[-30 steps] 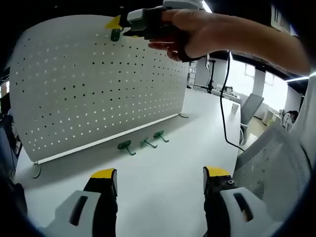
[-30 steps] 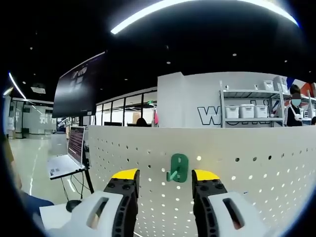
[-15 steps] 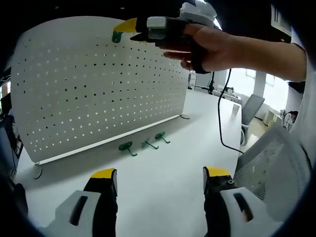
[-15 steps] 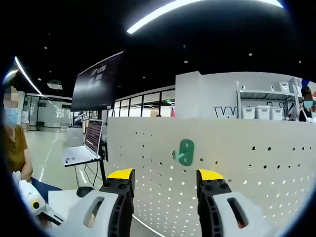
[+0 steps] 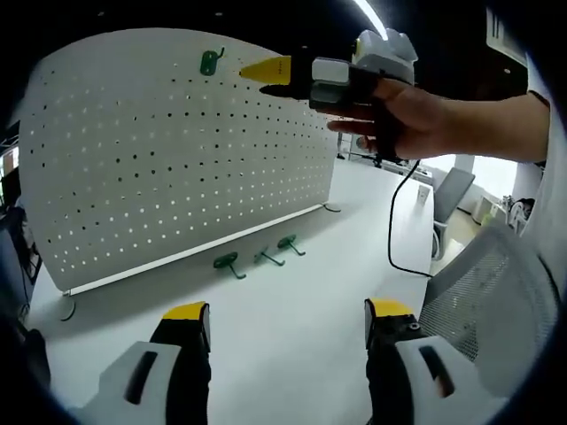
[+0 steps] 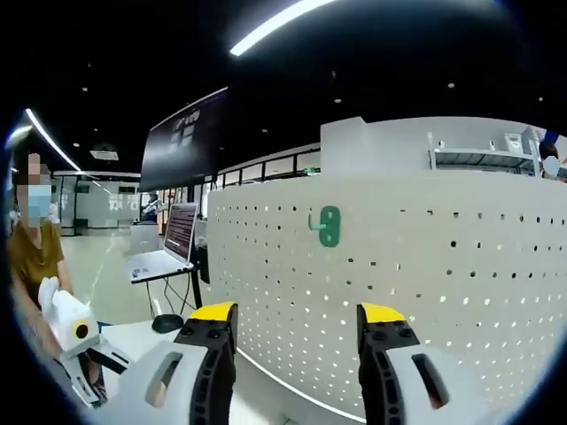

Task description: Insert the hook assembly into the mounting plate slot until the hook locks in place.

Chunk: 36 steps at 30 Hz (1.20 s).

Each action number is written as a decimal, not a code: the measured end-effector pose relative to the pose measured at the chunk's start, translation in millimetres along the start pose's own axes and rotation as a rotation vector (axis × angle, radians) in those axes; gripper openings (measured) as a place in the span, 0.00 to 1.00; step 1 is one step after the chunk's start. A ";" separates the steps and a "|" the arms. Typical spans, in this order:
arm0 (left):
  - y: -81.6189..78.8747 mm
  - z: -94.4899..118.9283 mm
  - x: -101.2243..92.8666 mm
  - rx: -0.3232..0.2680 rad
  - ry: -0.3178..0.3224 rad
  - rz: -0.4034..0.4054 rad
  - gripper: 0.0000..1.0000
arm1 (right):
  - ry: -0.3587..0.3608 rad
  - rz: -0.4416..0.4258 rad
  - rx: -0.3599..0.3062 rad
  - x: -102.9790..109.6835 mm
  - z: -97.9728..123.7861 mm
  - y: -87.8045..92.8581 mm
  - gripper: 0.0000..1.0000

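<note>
On the pegboard (image 6: 425, 292), the green hook (image 6: 329, 226) seemingly hangs free.

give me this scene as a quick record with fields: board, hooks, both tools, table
board: white pegboard standing upright on the table
mounted hook: green hook on the board near its top edge, nothing touching it
loose hooks: three green hooks lying on the table in front of the board
right tool: held in a hand, beside the mounted hook and apart from it, empty
left tool: low over the table, jaws apart, empty
cable: black cable hanging from the right tool
</note>
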<state>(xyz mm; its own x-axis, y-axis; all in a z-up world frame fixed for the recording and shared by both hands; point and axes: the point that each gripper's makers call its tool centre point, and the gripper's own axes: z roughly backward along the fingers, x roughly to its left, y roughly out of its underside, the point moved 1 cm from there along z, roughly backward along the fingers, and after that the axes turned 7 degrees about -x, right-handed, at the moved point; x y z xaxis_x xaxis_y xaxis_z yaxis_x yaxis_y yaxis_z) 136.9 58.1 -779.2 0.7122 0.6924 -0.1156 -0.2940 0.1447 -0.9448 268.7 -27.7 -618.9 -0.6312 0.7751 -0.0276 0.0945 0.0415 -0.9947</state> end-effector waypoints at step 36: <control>1.5 0.6 3.9 0.000 -0.016 0.017 0.74 | 0.029 -0.039 0.176 -6.3 107.3 72.3 0.59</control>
<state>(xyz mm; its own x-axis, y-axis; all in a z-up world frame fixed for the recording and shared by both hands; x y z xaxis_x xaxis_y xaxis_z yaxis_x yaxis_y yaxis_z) 138.8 61.5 -780.9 0.6964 0.7063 -0.1270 -0.3063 0.1326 -0.9426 196.9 -97.3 -701.3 -0.6093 0.7929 0.0114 -0.0674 -0.0375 -0.9970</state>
